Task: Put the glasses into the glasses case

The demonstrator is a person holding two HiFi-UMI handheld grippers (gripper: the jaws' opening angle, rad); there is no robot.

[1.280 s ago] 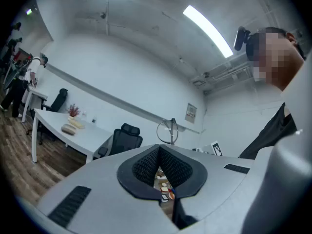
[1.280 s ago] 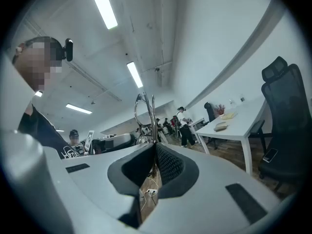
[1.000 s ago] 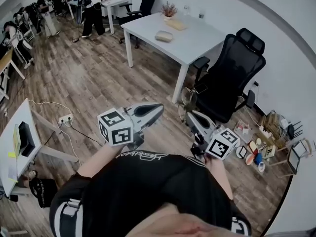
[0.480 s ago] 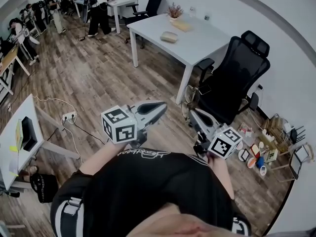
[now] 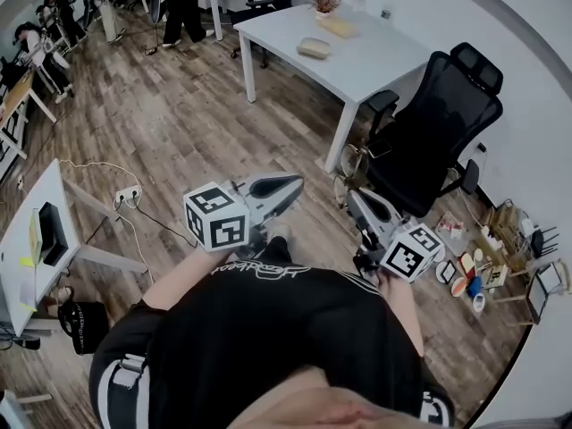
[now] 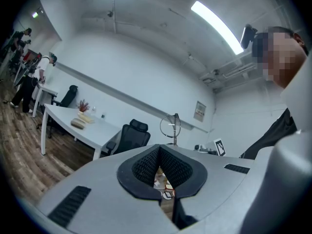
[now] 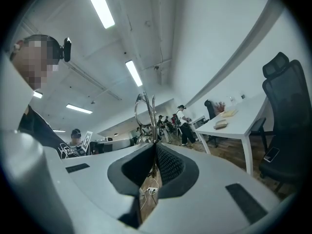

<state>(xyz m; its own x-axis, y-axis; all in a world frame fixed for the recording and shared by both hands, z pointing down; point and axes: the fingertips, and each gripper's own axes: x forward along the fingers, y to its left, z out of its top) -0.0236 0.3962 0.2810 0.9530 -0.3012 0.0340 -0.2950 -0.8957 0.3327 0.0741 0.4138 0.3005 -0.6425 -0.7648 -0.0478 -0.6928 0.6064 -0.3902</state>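
Right now your right tongs are clamped on the glasses. The thin wire frame stands up out of the closed pads, with its rims above the tips. In the left gripper view the same glasses show beyond your left tongs, slightly to their right, near the marker cube of the right tongs. Your left tongs are closed too, pads pressed together at the tip with nothing caught between them; only a slit of floor shows lower down. In the head view you hold both in front of your chest, left tongs and right tongs apart from each other, tips pointing away from you over the wooden floor. The glasses case, a pale oblong, lies on the white counter, well ahead of both tongs. A black office chair stands ahead of the right tongs and to their right, beside the counter.
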